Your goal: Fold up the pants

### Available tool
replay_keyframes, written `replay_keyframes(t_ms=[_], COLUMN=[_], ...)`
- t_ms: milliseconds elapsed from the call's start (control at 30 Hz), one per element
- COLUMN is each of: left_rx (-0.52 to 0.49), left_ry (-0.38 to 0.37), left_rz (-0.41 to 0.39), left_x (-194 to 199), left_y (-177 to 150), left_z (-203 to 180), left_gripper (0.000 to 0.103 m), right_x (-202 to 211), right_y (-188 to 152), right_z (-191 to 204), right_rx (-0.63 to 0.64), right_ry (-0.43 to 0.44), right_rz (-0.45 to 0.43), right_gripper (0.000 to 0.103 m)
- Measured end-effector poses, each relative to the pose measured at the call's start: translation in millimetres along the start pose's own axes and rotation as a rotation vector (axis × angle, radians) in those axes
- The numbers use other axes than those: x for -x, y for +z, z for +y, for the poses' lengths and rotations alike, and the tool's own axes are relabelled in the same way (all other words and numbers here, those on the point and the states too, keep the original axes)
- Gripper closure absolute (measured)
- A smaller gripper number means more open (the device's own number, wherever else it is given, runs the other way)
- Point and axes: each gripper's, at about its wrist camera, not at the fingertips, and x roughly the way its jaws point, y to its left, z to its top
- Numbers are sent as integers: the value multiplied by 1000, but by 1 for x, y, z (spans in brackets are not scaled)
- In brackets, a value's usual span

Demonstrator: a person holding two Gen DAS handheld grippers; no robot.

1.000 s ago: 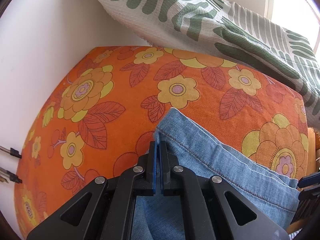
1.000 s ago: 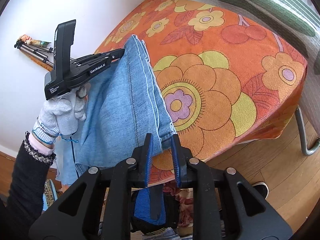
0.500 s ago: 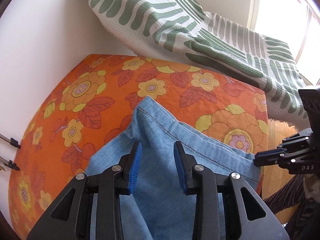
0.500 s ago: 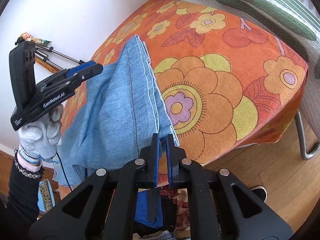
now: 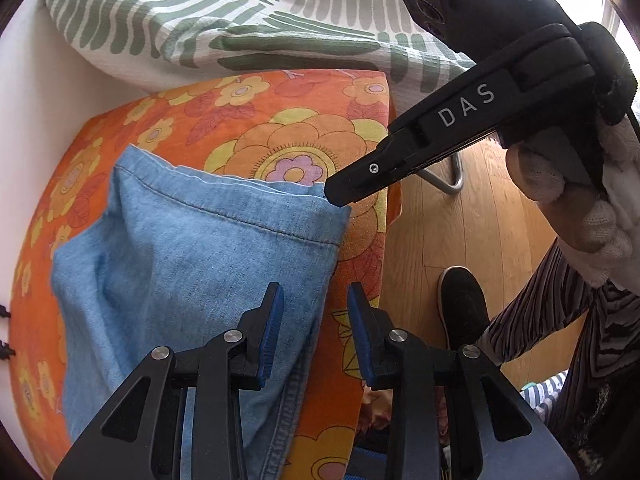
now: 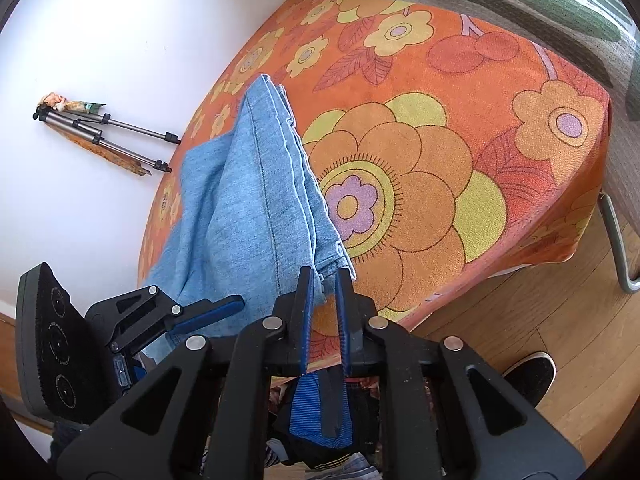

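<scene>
Light blue denim pants (image 5: 192, 264) lie on a table covered by an orange flowered cloth (image 5: 304, 128), hem toward the far side. My left gripper (image 5: 316, 292) hovers open over the pants' right edge, with nothing pressed between its pads. My right gripper (image 5: 336, 196) pinches the hem's right corner. In the right wrist view the pants (image 6: 248, 208) rise in a ridge to my right gripper (image 6: 322, 276). Its jaws are narrow and opening, with the layered hem corner still between the pads. The left gripper (image 6: 236, 302) sits low at the left.
A green-and-white patterned cushion (image 5: 200, 20) lies behind the table against the white wall. A tripod (image 6: 120, 136) leans at the left. Wooden floor, a metal leg (image 6: 616, 240), a black shoe (image 5: 464, 312) and a pile of clothes (image 6: 320, 412) are beyond the table's edge.
My left gripper let go of the hem's left corner, opened and moved right along the pants. My right gripper closed on the hem's right corner and stayed there.
</scene>
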Motion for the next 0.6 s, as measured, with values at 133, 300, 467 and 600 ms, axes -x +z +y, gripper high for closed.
replay_keyframes(t_ms=[133,300,467,600], left_rx=[92,159,150,106], left_ry=[-19,-69,-64,-25], left_rz=[4,-14,-18,-30], left_x=[-7,-5,-5,-1], left_y=[-1,-2,0,4], left_z=[16,21,14,4], left_gripper=[83,89,90,90], right_x=[-1,-5,-7,-4], right_y=[-1,-1,-2,1], right_z=[2,0,12,18], right_rx=[-10,-43,-19,28], right_ry=[15,44,52,-14], right_rz=[9,26,16,-13], right_gripper=[84,70,76,96])
